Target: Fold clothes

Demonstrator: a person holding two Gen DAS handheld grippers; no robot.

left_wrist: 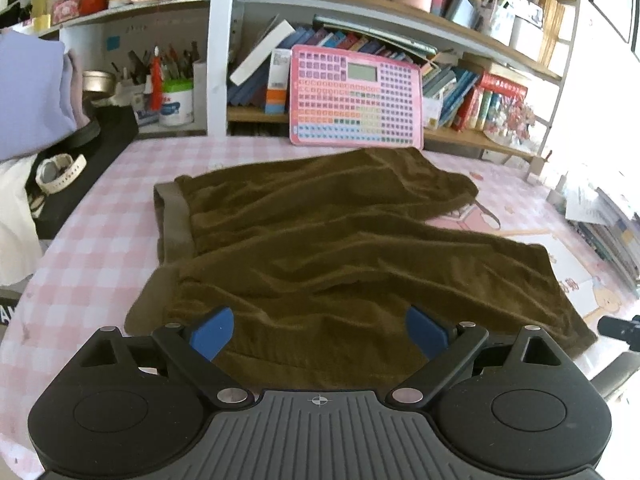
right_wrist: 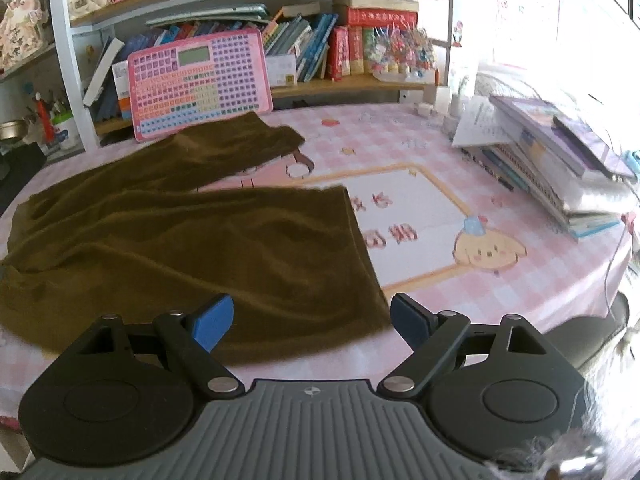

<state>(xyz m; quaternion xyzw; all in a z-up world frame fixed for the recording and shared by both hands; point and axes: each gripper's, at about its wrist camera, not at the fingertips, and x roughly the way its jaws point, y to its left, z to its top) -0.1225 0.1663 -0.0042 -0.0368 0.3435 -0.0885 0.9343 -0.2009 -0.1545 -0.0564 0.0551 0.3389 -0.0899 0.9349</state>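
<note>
A pair of brown shorts (left_wrist: pixel 340 248) lay spread out on the table (left_wrist: pixel 92 248), which had a pink checked cloth on it. The waistband (left_wrist: pixel 176 220) was on the left and the two legs pointed to the right (the far leg was a bit crumpled). The left gripper (left_wrist: pixel 319 330) hung over the near edge of the shorts with its blue fingers (left_wrist: pixel 212 330) wide apart, holding nothing. The right gripper (right_wrist: pixel 312 320) was over the near right corner of the shorts, and its fingers were wide apart too. A pink toy keyboard (left_wrist: pixel 356 98) leaned against the bookshelf (left_wrist: pixel 500 68) on the far side. A pile of books (right_wrist: pixel 560 164) sat on the right.
</note>
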